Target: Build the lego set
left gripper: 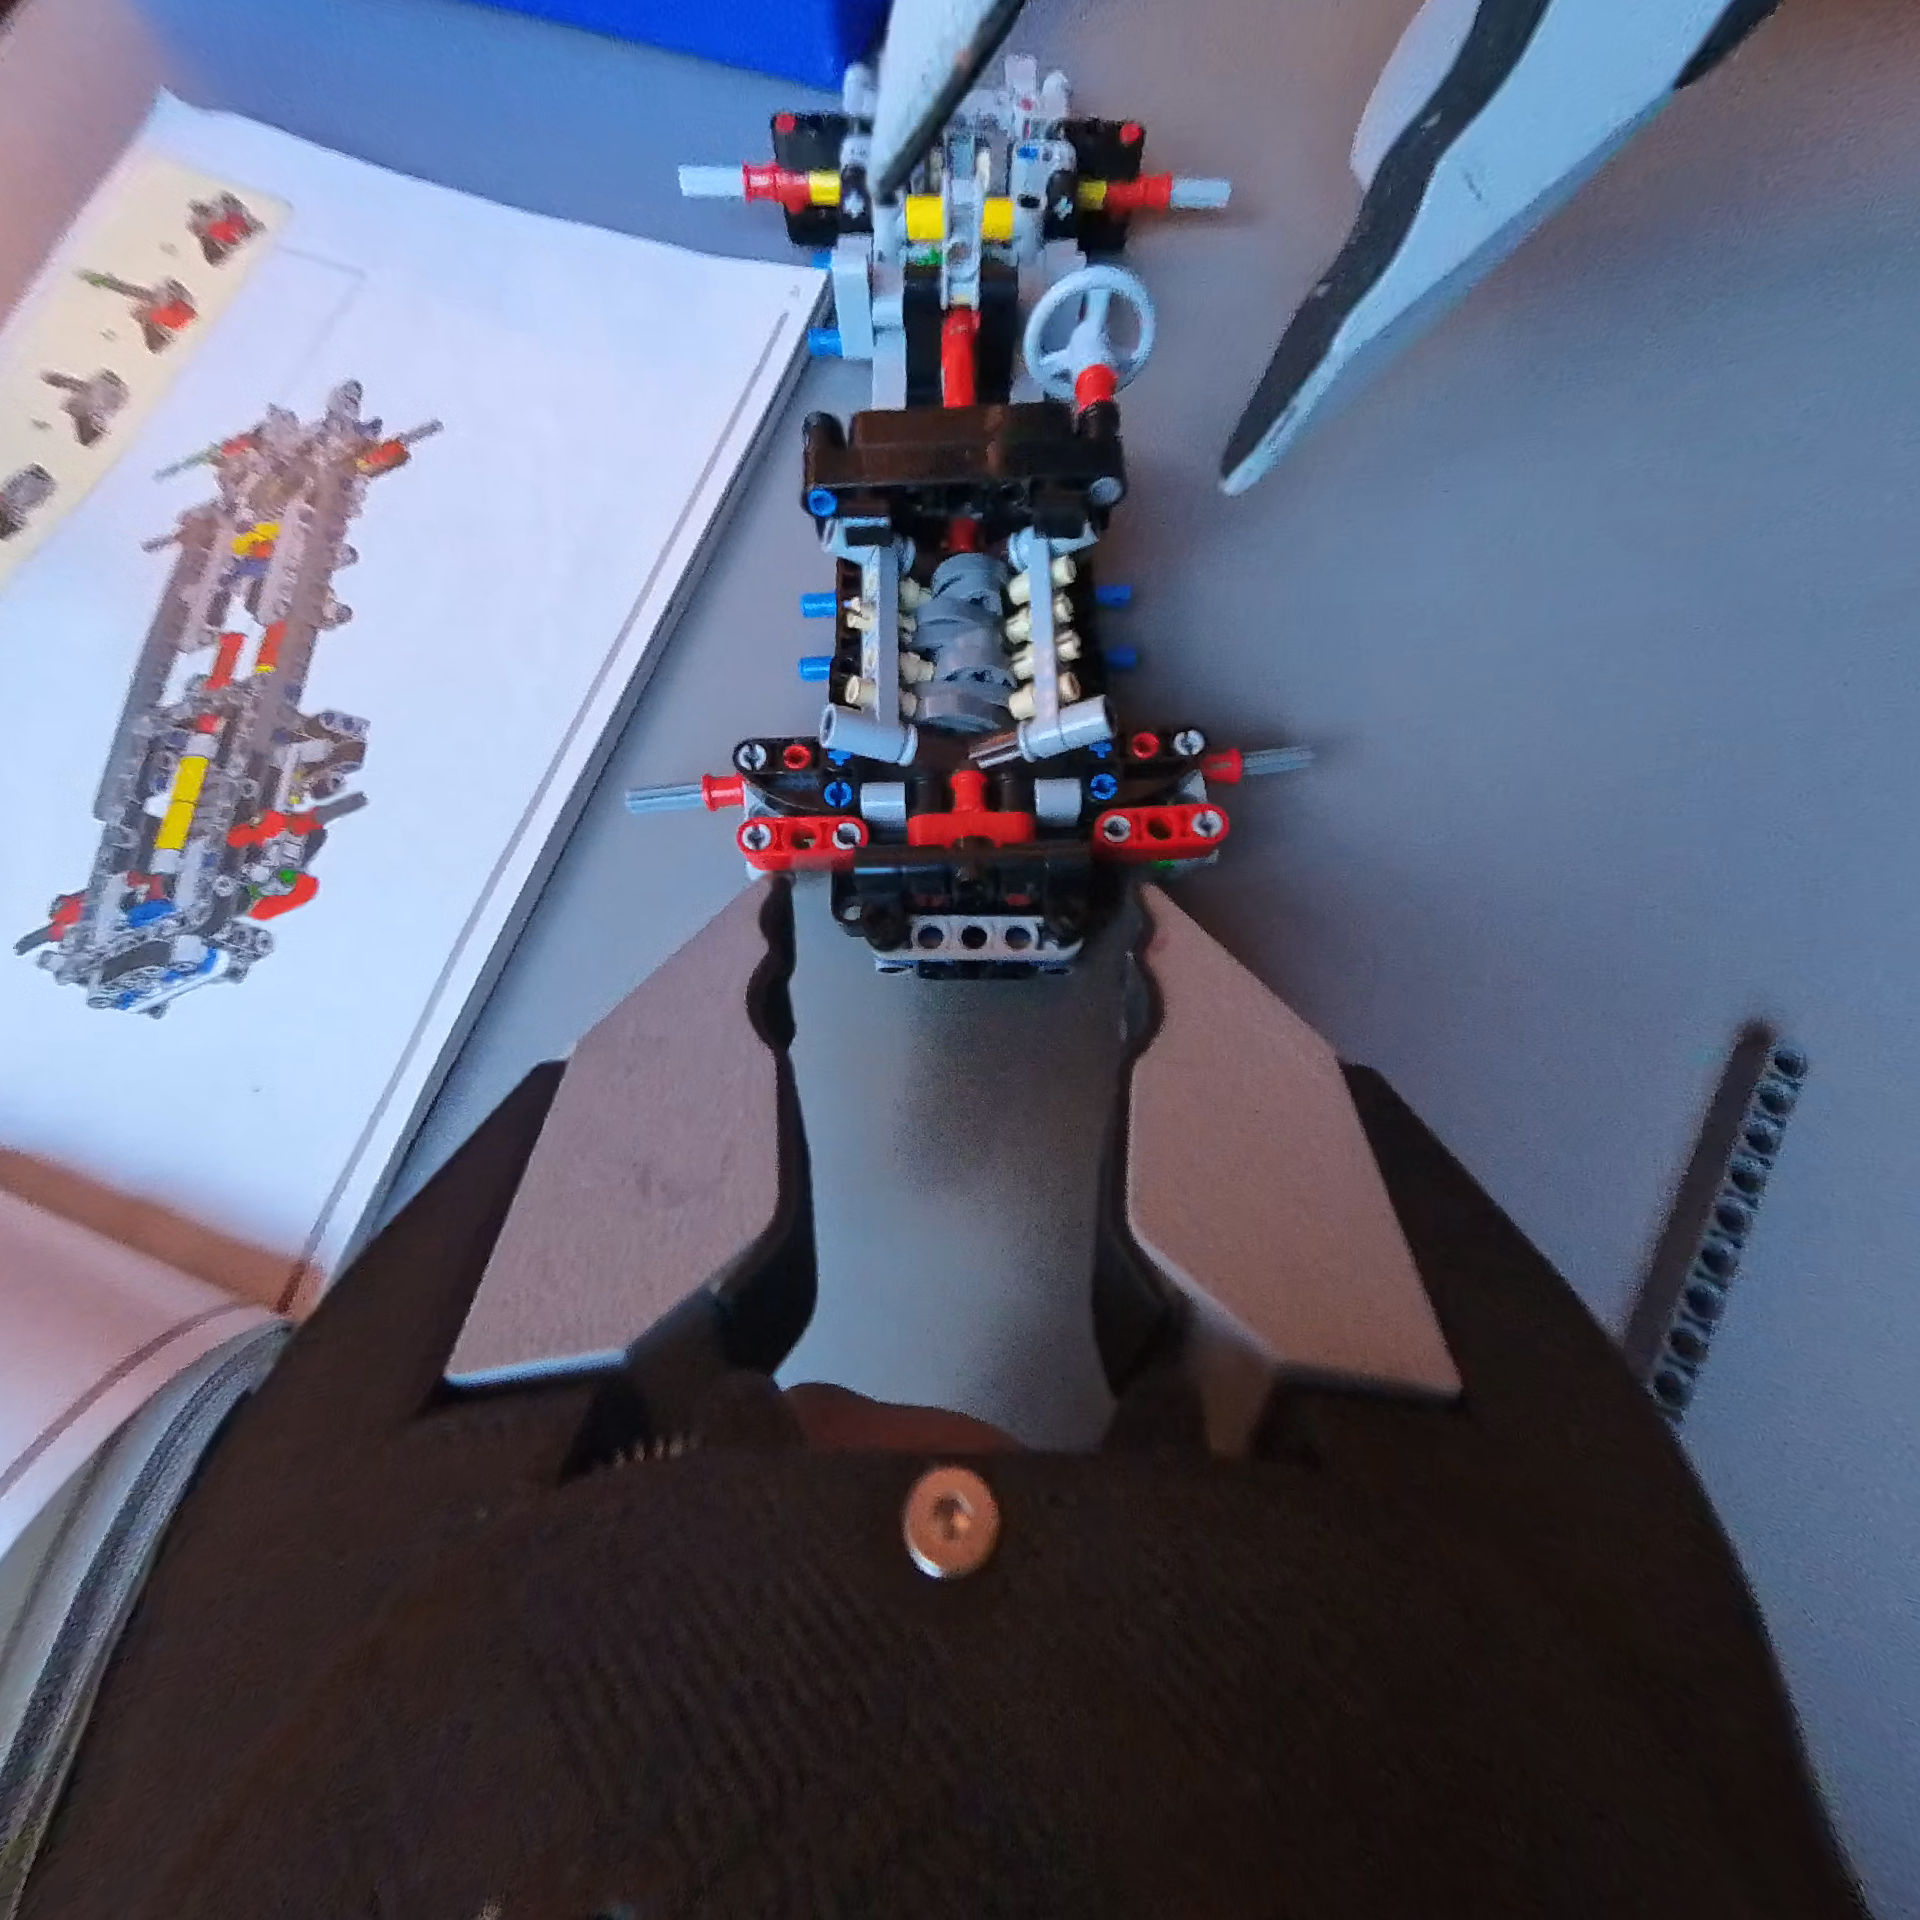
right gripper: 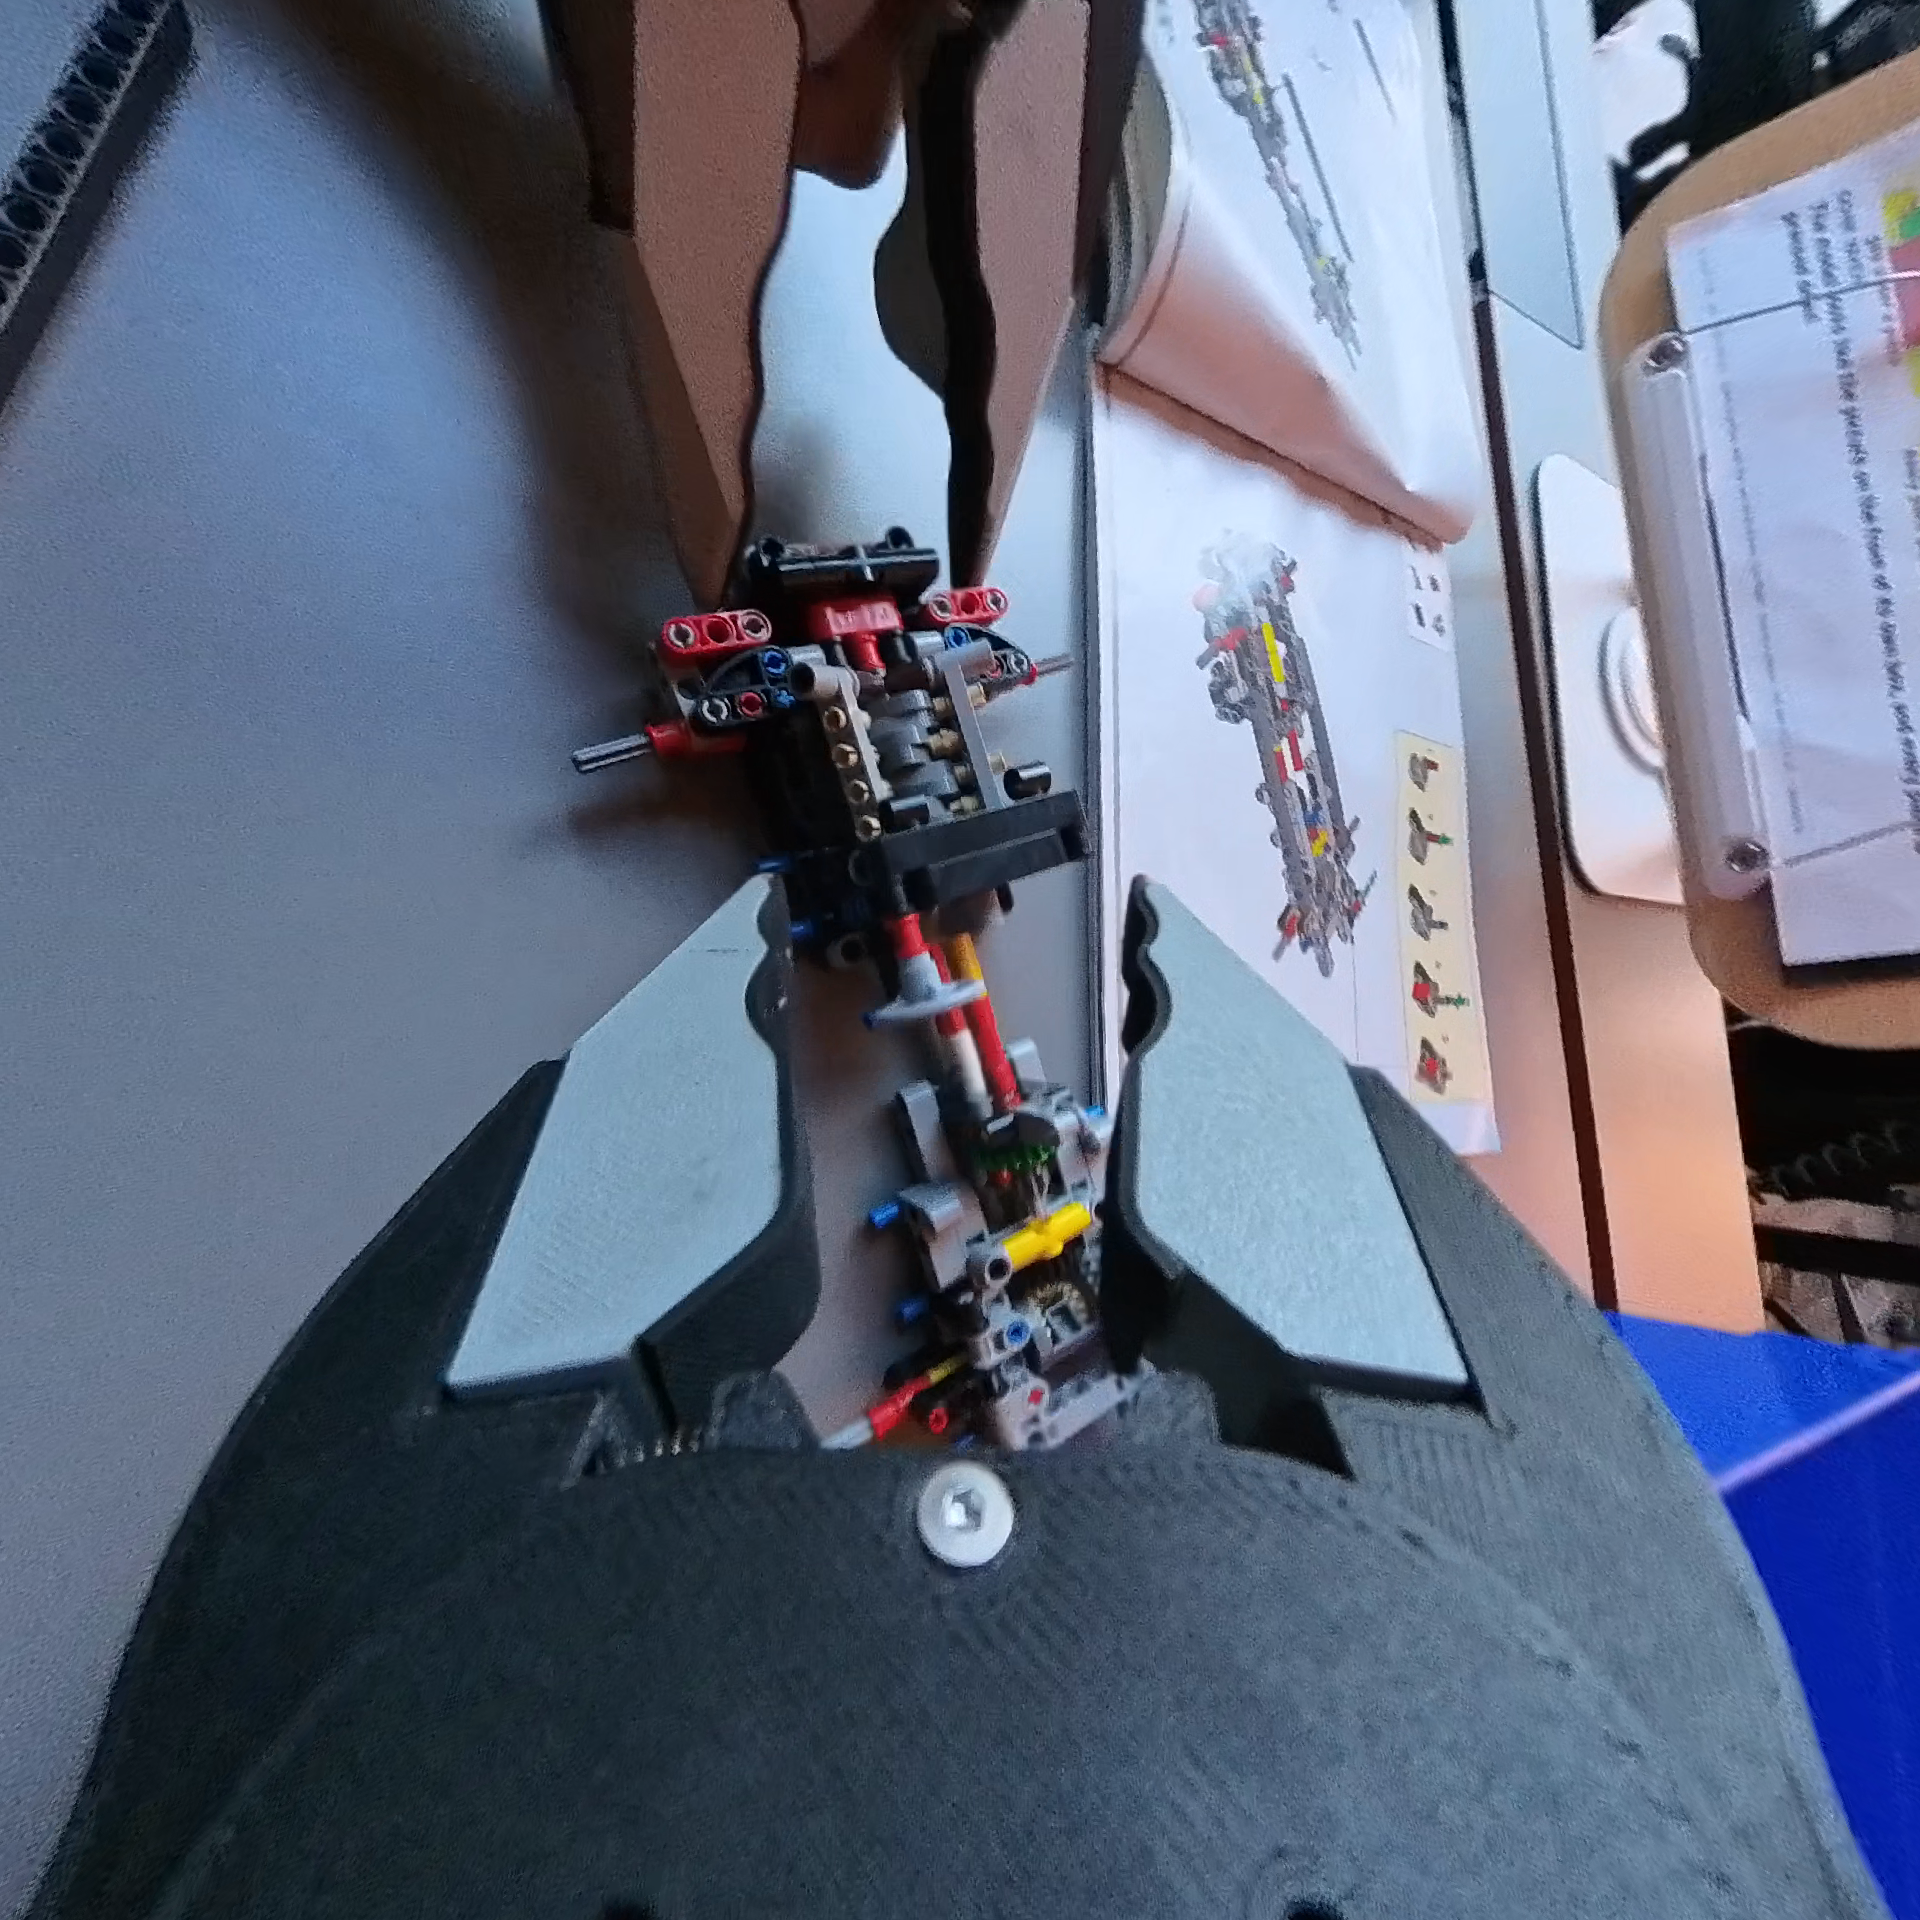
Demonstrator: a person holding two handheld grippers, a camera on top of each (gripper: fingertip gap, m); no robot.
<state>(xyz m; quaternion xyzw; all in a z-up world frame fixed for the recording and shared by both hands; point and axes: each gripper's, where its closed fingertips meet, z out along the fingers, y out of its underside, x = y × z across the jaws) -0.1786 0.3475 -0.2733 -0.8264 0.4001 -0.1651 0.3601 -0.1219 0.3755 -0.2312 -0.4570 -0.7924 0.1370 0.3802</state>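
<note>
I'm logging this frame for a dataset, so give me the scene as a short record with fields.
Surface: grey table
Main thing: toy brick car frame, lying flat
Left gripper: open, fingertips either side of the frame's near end, not visibly pressing
Right gripper: open, straddling the frame's other end
Beside frame: open instruction booklet
Loose part: long grey beam with holes
Also: blue bin

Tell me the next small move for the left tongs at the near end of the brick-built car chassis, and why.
Probably ease the left tongs forward a little, then close. Its brown fingers stand open, flanking only the black end block of the red, black and grey brick-built car chassis, with gaps visible either side. The right tongs straddle the far end, also open, so nothing grips the chassis yet.
</note>
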